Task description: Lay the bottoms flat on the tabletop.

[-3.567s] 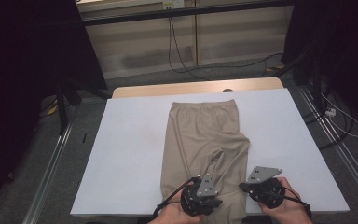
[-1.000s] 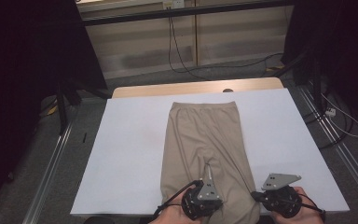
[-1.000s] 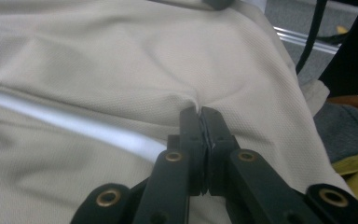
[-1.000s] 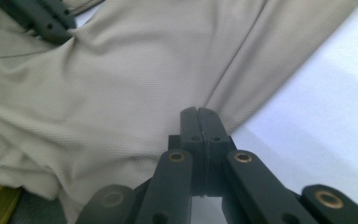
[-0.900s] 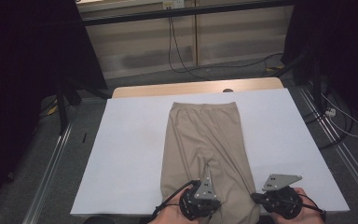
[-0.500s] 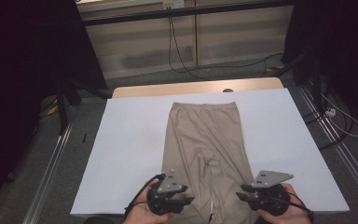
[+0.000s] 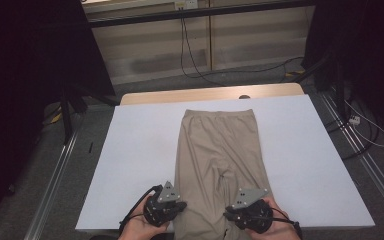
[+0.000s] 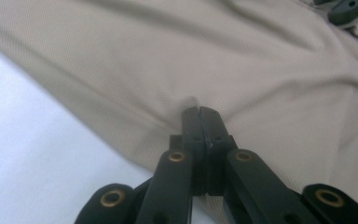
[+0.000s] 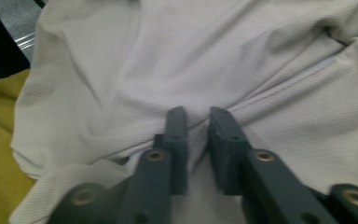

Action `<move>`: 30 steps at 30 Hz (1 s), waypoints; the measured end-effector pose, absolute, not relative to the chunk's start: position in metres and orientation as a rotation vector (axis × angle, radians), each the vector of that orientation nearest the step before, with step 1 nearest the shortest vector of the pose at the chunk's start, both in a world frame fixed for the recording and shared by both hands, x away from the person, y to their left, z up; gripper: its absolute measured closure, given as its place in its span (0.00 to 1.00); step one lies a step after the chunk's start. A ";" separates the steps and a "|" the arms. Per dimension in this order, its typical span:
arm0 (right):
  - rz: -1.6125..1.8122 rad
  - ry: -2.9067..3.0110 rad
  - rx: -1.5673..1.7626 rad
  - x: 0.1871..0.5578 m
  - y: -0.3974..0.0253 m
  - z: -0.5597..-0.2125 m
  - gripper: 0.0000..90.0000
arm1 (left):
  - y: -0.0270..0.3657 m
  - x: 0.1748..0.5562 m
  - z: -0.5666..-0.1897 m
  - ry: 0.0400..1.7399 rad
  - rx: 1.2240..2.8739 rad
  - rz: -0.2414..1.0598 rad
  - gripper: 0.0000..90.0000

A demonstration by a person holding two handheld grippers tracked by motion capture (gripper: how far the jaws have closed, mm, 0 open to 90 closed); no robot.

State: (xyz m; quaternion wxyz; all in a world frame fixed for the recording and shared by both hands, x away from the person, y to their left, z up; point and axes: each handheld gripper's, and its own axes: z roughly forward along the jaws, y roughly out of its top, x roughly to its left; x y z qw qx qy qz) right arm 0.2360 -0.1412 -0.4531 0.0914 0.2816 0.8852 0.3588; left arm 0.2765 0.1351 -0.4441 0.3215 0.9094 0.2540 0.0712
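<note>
High view: both grippers (image 7: 164, 209) (image 7: 250, 215) at beige trousers' (image 7: 220, 145) near end

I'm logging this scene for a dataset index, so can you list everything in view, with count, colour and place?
Trousers: one pair, beige, flat along the middle of the sheet, waistband at the far end.
Sheet: one, white, covering most of the table.
Table: one, light wood, a strip bare at the far edge.
Cables: several, black, on the floor beyond and to the right of the table.
Yellow cloth: one, at the left edge of the right gripper view.
Left gripper: one, black, jaws together at the trousers' near left edge.
Right gripper: one, black, jaws slightly apart with a fold of fabric between them.
Hands: two, at the near edge.
</note>
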 end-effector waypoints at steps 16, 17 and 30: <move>1.106 2.656 0.838 0.232 -0.147 -0.452 0.99 | 0.156 0.270 -0.439 0.701 2.313 0.087 1.00; 1.109 2.658 0.841 0.233 -0.148 -0.453 0.97 | 0.156 0.271 -0.438 0.699 2.292 0.075 0.97; 1.242 2.466 1.026 0.245 -0.164 -0.448 0.54 | 0.153 0.278 -0.434 0.693 2.165 0.255 0.43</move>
